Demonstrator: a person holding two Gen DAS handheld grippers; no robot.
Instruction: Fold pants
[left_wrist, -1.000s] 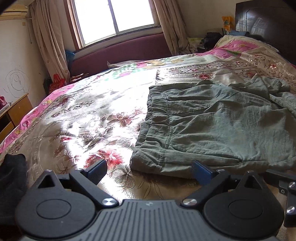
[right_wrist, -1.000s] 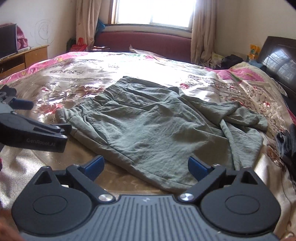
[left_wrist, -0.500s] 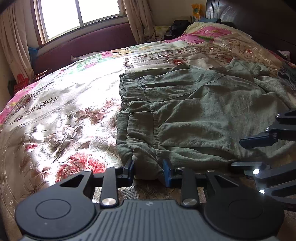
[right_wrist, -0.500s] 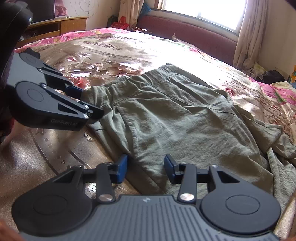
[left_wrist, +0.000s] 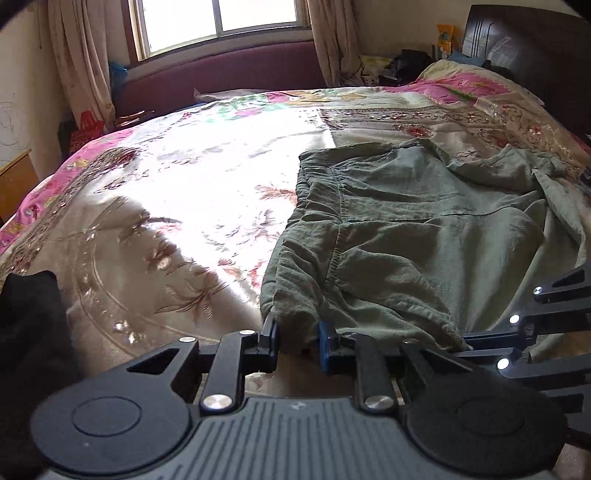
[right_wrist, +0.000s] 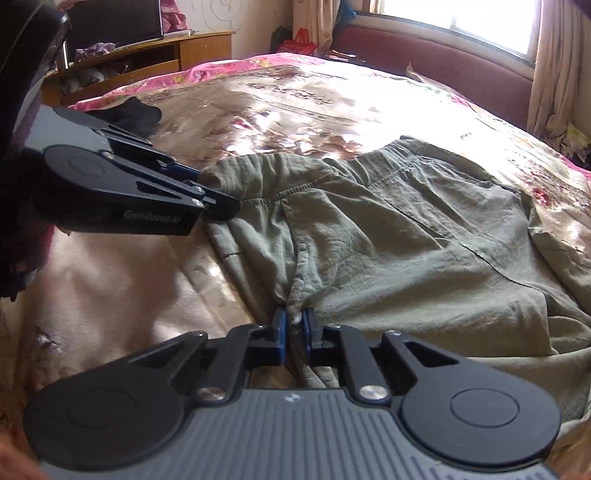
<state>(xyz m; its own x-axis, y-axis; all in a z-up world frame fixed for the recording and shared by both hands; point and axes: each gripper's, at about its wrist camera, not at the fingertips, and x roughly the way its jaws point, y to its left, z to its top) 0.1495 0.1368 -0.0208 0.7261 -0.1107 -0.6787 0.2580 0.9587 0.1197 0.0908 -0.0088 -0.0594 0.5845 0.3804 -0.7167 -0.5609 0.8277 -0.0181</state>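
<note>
On floral bedspread (left_wrist: 177, 192), green pants (left_wrist: 424, 229).

"GenRobot.AI" printed on left tool (right_wrist: 218, 201) side.

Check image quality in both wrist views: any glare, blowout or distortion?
Left wrist: window blown out, sun glare whitens the bedspread, fisheye bends the room edges. Right wrist: window also clipped, bright patch on the bedspread beyond the pants; pants well lit and sharp.
</note>
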